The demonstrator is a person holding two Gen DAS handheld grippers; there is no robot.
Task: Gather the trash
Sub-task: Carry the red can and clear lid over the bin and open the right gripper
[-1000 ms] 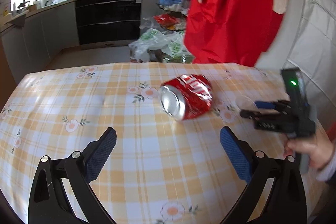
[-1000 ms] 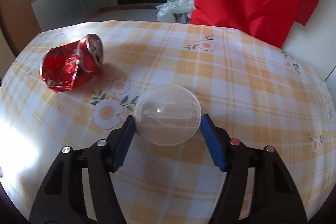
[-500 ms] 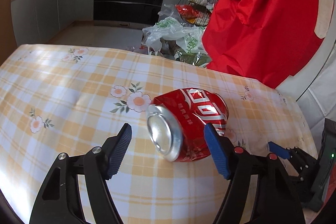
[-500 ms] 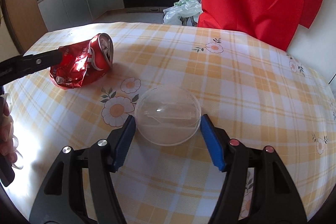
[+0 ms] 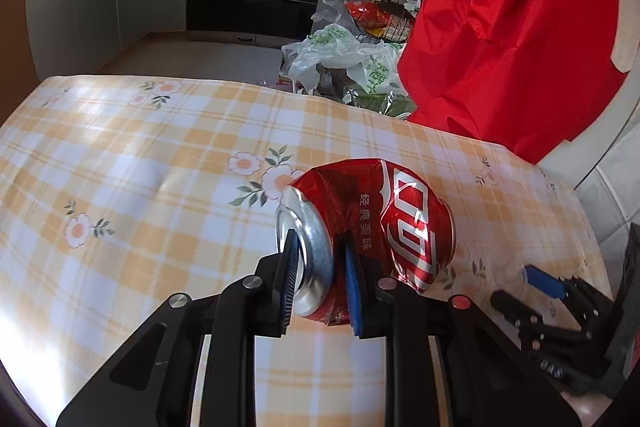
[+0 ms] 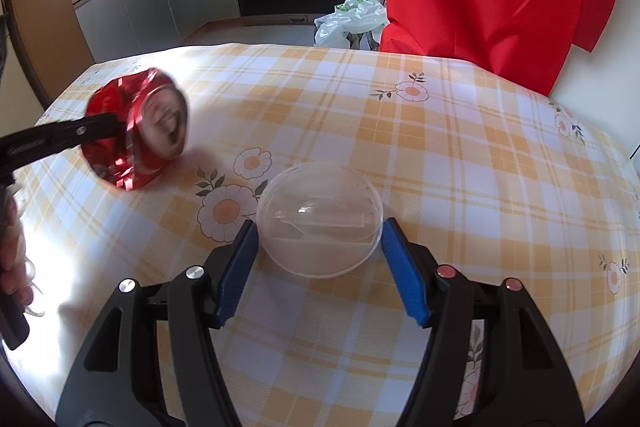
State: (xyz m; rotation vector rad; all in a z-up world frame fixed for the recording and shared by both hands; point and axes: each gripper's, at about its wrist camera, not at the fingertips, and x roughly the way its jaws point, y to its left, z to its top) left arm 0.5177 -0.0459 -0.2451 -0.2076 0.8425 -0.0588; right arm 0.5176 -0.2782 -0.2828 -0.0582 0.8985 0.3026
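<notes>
Since 0.5 s ago L tongs (image 5: pixel 318 283) closed onto crushed cola can (image 5: pixel 372 227) rim, can lifted off worktop (image 6: pixel 460 155) | R tongs (image 6: pixel 320 263) apart, unmoved — clear plastic lid (image 6: pixel 320 219) flat between pads, dead ahead | R nearer lid.

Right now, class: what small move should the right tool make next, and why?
Probably close the right tool on the clear plastic lid: its open blue pads already flank the lid, while the left tool is clamped on the crushed red can.
</notes>
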